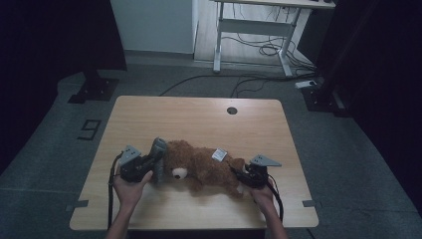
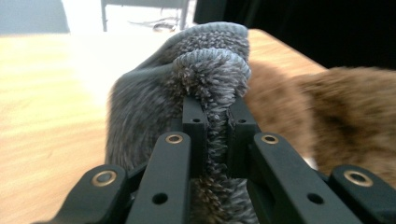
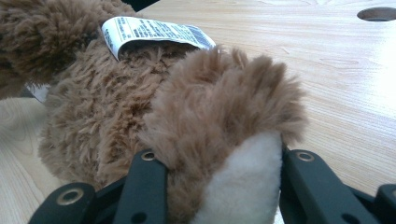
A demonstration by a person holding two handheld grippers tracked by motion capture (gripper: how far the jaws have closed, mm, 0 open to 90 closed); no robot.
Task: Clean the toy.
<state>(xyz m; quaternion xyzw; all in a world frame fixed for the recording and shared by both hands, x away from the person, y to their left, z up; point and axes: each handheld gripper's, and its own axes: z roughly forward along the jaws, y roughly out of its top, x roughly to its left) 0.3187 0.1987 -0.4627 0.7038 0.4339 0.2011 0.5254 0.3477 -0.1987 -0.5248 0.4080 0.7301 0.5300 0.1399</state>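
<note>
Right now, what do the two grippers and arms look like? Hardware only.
Both grippers are black. The left gripper and right gripper each carry a grey three-cornered plate on top and trail a black cable back along the forearm. In the gripper views the jaws are flat black bars with brass-ringed pivot holes. Forearms are bare; no sleeves in view.

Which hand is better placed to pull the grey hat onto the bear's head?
Left. The left gripper is shut on the grey hat right beside the bear at its head end, while the right gripper clamps a foot at the far end.
</note>
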